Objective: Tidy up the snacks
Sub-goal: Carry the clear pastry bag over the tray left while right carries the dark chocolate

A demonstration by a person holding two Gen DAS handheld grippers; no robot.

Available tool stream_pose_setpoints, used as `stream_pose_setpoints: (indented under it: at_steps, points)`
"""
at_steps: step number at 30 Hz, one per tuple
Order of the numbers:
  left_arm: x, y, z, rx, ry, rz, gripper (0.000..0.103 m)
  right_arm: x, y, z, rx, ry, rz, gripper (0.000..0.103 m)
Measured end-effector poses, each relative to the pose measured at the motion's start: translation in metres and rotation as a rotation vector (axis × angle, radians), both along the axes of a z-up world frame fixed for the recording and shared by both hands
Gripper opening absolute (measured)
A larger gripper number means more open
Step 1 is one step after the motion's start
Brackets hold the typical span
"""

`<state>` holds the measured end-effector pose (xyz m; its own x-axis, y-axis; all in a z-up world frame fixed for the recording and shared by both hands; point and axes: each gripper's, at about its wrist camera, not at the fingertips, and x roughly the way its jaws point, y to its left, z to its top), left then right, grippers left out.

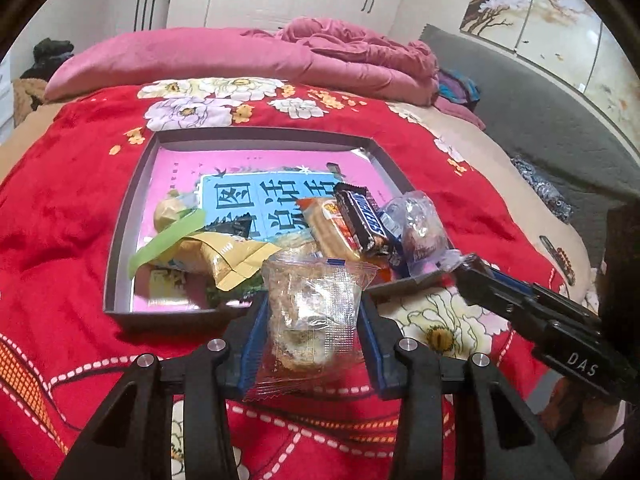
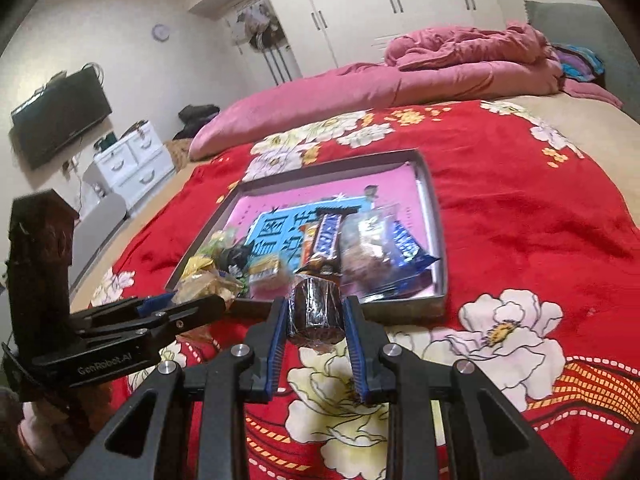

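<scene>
Left wrist | left tool [image 1: 312, 312] grips clear packet [image 1: 310, 312] | above tray [image 1: 120, 248]

Plush red blanket [image 1: 72, 208], clear crinkly plastic packet [image 1: 312, 312] (glossy), matt grey cardboard tray [image 1: 120, 248], shiny foil-wrapped snack [image 2: 316, 312]

Red floral blanket [image 1: 60, 220]; pink-lined grey tray [image 1: 120, 240].
</scene>
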<state>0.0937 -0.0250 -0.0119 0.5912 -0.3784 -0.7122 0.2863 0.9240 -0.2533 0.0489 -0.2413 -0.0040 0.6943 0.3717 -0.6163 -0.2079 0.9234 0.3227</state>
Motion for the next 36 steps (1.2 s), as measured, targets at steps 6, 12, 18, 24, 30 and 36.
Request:
stream_pose_setpoints:
  at_steps: [6,12,18,24,30,36]
  points:
    - [0.013,-0.003,-0.005,-0.002,0.015,0.018,0.044,0.007,-0.017,0.000,0.024,-0.001,-0.051,0.029]
    - [0.021,-0.007,-0.008,0.002,0.019,0.020,0.044,0.014,-0.029,-0.002,0.037,0.004,-0.095,0.029]
    - [0.028,-0.009,-0.010,0.011,0.019,0.020,0.044,0.023,-0.035,-0.005,0.035,0.007,-0.130,0.029]
    - [0.033,-0.010,-0.012,0.020,0.018,0.024,0.044,0.034,-0.039,-0.009,0.027,0.014,-0.154,0.029]
    - [0.036,-0.010,-0.012,0.025,0.018,0.025,0.044,0.041,-0.042,-0.012,0.014,0.020,-0.172,0.029]
    - [0.042,-0.009,-0.016,0.020,0.028,0.026,0.044,0.048,-0.045,-0.016,0.006,0.035,-0.189,0.029]
